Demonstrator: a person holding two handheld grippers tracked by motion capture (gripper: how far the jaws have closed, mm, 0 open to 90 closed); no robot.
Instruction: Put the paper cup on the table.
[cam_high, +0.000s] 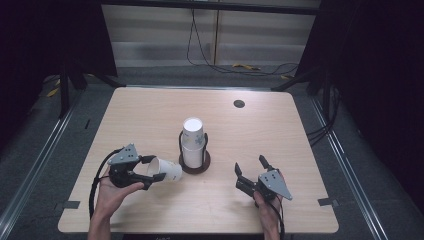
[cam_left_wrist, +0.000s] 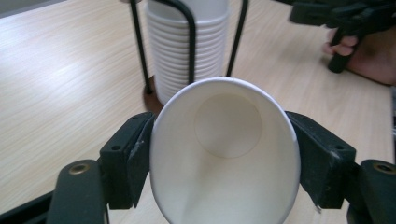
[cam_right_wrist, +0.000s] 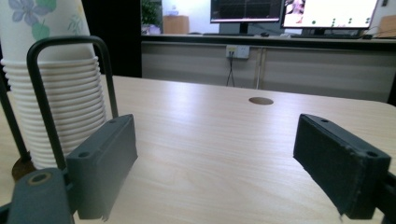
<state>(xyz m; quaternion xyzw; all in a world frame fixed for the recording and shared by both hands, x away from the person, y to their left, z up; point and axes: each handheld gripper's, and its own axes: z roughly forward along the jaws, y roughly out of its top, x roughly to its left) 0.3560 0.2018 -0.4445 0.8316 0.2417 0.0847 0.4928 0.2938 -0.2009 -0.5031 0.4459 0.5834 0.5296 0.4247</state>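
A white paper cup (cam_high: 169, 170) lies on its side in my left gripper (cam_high: 154, 169), just left of the holder. In the left gripper view the cup's mouth (cam_left_wrist: 224, 154) faces the camera, squeezed into an oval by the pads (cam_left_wrist: 133, 158) on both sides. A stack of nested paper cups (cam_high: 192, 142) stands in a black wire holder (cam_high: 195, 168) at the table's middle. My right gripper (cam_high: 250, 164) rests near the front right, open, with nothing between its jaws. In the right gripper view the stack (cam_right_wrist: 60, 102) stands to the left of that gripper (cam_right_wrist: 215, 163).
The light wooden table (cam_high: 260, 125) has a round cable hole (cam_high: 239, 104) at the back right. Cables run over the floor behind the table. In the left gripper view the other hand and its gripper (cam_left_wrist: 341, 18) appear at the top right.
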